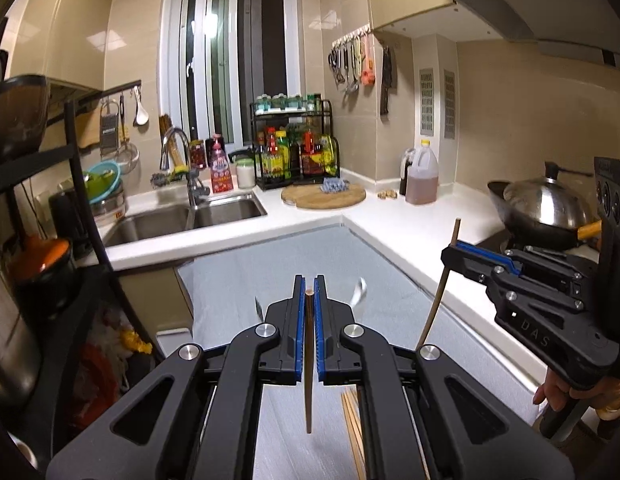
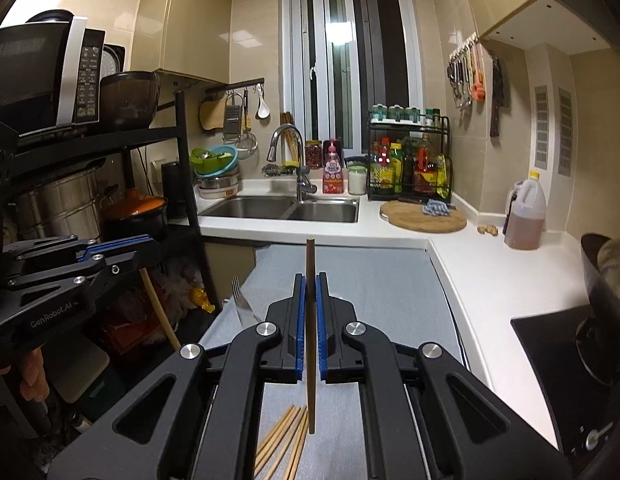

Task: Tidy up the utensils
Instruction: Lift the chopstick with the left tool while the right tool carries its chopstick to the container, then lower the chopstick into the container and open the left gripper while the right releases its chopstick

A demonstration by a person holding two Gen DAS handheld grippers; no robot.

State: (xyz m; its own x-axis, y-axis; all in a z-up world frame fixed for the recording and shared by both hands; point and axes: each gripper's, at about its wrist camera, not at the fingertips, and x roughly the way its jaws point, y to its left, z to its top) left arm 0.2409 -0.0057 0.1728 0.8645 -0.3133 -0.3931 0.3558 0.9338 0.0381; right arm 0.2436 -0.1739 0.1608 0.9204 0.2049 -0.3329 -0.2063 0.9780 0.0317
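The left tool [image 1: 309, 308] is squeezed shut on one thin brown wooden chopstick [image 1: 308, 360], which stands almost straight up between its blue pads. The right tool [image 2: 310, 304] is also pinched tight on another thin brown wooden chopstick [image 2: 310, 332], held upright the same way. Both tools hang above the grey mat [image 2: 373, 280] on the white bench [image 2: 489, 280]. A loose bunch of light wooden chopsticks [image 2: 284, 436] lies on the mat at 6 o'clock, under the right tool. A silver metal fork [image 2: 240, 300] lies on the mat at 9 o'clock from that tool. A round steel wok with a lid [image 1: 545, 208] sits at 3 o'clock.
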